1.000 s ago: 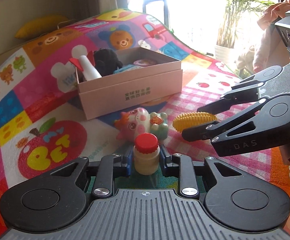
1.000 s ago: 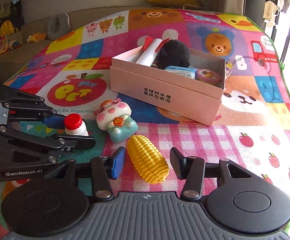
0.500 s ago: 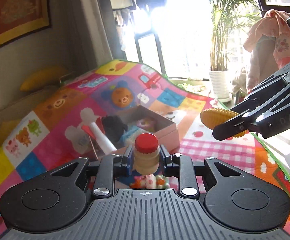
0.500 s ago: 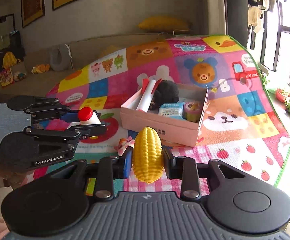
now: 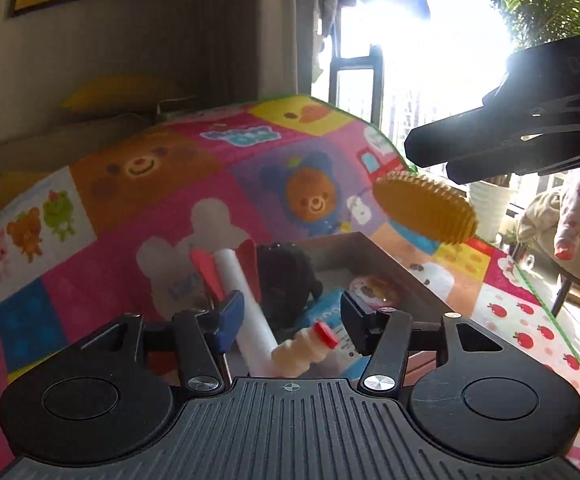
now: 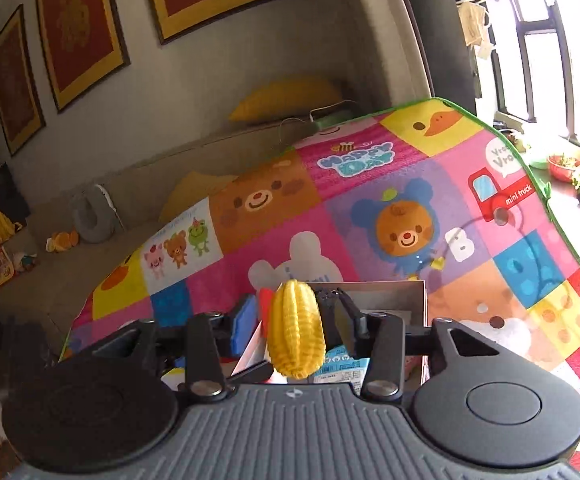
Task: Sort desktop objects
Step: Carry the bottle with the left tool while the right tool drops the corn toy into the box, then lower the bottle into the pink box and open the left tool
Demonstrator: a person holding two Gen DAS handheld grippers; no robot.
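While the patchwork play mat (image 6: 369,216) fills most of both views, I see the pink box (image 5: 393,264) sitting on it, right beneath my two grippers. Inside the box lie a black plush toy (image 5: 286,276), a white tube with red fins (image 5: 242,292) and a blue packet (image 6: 341,364). My left gripper (image 5: 291,316) has its fingers spread wide with nothing between them; the little bottle with the red cap (image 5: 301,348) is tipped on its side just below them, over the box, against the white tube. My right gripper (image 6: 295,320) also has its fingers parted, and the yellow corn cob (image 6: 295,332) hangs in the gap; I cannot tell whether either pad touches it. In the left view the cob (image 5: 425,210) appears under that gripper, above the box's far corner.
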